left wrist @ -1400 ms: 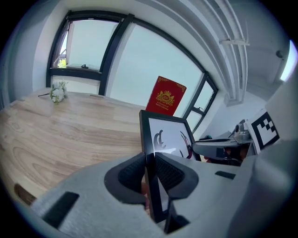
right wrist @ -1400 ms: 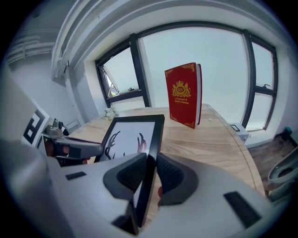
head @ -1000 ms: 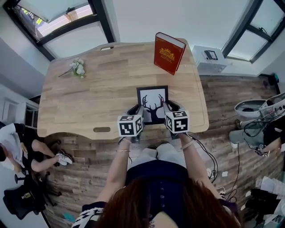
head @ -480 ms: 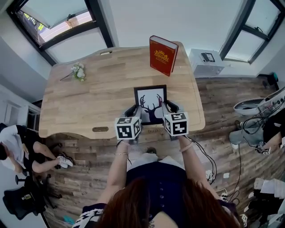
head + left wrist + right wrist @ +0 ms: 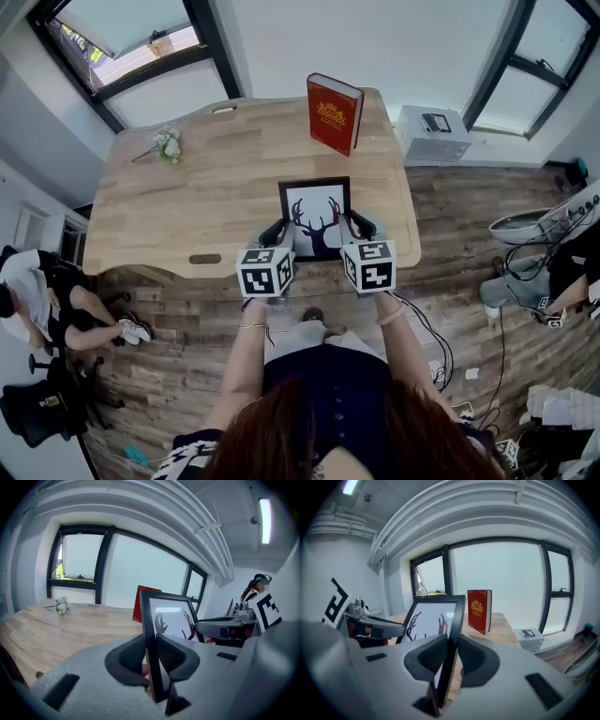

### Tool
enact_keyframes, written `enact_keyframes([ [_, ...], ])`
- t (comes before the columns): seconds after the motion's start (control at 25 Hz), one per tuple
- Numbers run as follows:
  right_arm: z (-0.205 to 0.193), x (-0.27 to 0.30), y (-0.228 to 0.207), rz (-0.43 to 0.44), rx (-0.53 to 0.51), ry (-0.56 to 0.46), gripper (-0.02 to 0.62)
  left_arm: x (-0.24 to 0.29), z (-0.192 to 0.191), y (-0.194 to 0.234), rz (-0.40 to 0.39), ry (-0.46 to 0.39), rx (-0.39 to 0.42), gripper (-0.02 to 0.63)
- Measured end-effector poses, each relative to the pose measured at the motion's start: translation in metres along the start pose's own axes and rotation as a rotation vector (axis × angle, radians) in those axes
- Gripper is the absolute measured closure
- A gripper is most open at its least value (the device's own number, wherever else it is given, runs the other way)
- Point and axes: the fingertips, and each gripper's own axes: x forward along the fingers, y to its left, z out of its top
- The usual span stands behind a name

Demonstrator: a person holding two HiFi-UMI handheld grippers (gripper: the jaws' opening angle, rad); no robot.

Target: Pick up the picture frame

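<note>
As the left gripper [image 5: 279, 231] and right gripper [image 5: 359, 226] clamp its sides, the picture frame [image 5: 316, 214] tilts by the table's [image 5: 187, 187] front edge. Paired grips likely steady it.

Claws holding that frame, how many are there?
2. The left claw grips the left edge of the frame, and the right claw grips its right edge. None seems hidden.

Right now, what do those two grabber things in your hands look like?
The left gripper and right gripper each have a pale grey body, black ribbed pads and a white cube with black square markings. A black cable trails from the right one. A thin bracelet circles each wrist, and the forearms have no sleeves.
</note>
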Motion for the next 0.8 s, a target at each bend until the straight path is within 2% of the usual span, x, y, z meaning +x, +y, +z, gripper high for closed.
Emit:
enact_keyframes([
  [0.32, -0.002, -0.046, -0.003, 0.025, -0.005, -0.045, 0.52, -0.033, 0.0, -0.036, 0.031, -0.046, 0.027, 0.523],
  [0.6, -0.003, -0.054, -0.006, 0.045, -0.018, -0.051, 0.52, -0.038, -0.003, -0.045, 0.06, -0.053, 0.017, 0.523],
  [0.8, 0.002, -0.062, -0.013, 0.041, -0.014, -0.072, 0.52, -0.039, 0.004, -0.056, 0.055, -0.067, 0.04, 0.524],
])
